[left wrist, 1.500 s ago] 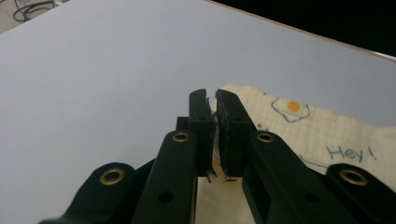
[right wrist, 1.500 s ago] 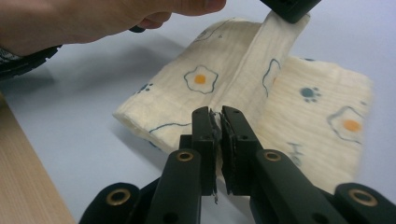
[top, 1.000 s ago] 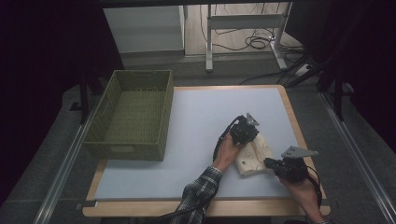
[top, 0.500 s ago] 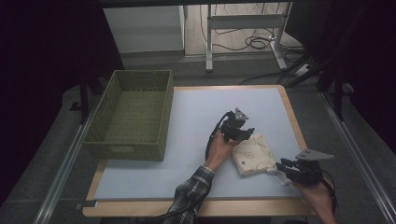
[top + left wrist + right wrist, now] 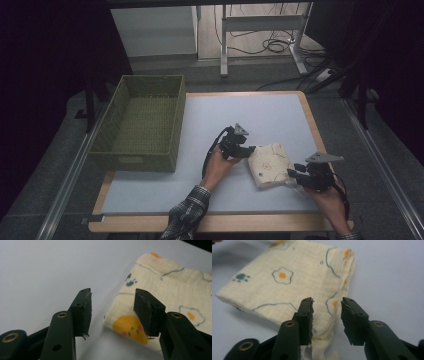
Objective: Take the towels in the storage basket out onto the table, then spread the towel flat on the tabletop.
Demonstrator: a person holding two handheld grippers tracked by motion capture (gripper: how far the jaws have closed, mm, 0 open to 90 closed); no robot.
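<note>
Both claws have drawn back off the folded cloth [image 5: 270, 165] since a second ago, the left claw [image 5: 245, 150] sliding to its far-left corner and the right claw [image 5: 296, 176] to its near-right edge, and each has just been opening its jaws. Now the left claw stands partly open with nothing pressed between its pads, the cloth's corner lying just beyond them; the right claw is likewise partly open, its jaws straddling the folded edge without gripping. Judging by this, a fold has just been let go, and the next move calls for a fresh grip on the cloth, perhaps to carry it to the green basket [image 5: 141, 125] at the counter's [image 5: 225, 112] left. Cream-coloured and soft, the cloth is printed with fried eggs and paw marks, and lies flat on the counter's right half.
</note>
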